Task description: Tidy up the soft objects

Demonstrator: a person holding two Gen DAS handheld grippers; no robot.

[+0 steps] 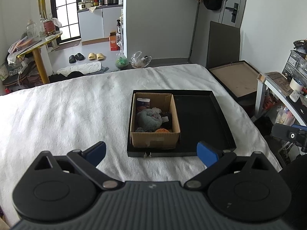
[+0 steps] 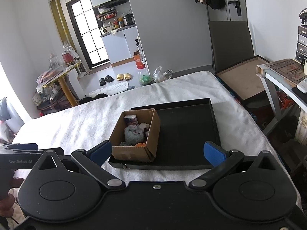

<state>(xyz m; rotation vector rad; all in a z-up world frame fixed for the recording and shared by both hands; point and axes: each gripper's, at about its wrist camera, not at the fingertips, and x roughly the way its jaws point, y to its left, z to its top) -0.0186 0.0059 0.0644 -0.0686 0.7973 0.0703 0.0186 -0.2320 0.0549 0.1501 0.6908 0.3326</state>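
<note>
Status: I hold both grippers above the near edge of the bed (image 1: 67, 105), each empty with its jaws spread wide. The left gripper (image 1: 151, 151) and the right gripper (image 2: 158, 152) both face the black tray (image 1: 201, 118), which lies toward the right edge of the bed.

Location of task items: the cardboard box (image 1: 155, 140) stands in the left half of the tray, against its near wall. The soft objects lie inside the box: a grey plush bundle (image 1: 148, 119), an orange ball (image 1: 162, 130) at the near wall, and dark items to the right of the bundle. A small printed carton (image 1: 143, 103) stands at the far left corner of the box. The right half of the tray is bare.

Step in hand: I judge that this layout fits either items awaiting sorting out of the box or items already gathered into it. The pictures do not settle which.

Limits of view: the near box wall hides the lower contents. The dark items cannot be identified. The left gripper appears only in part at the left edge of the right wrist view.
</note>
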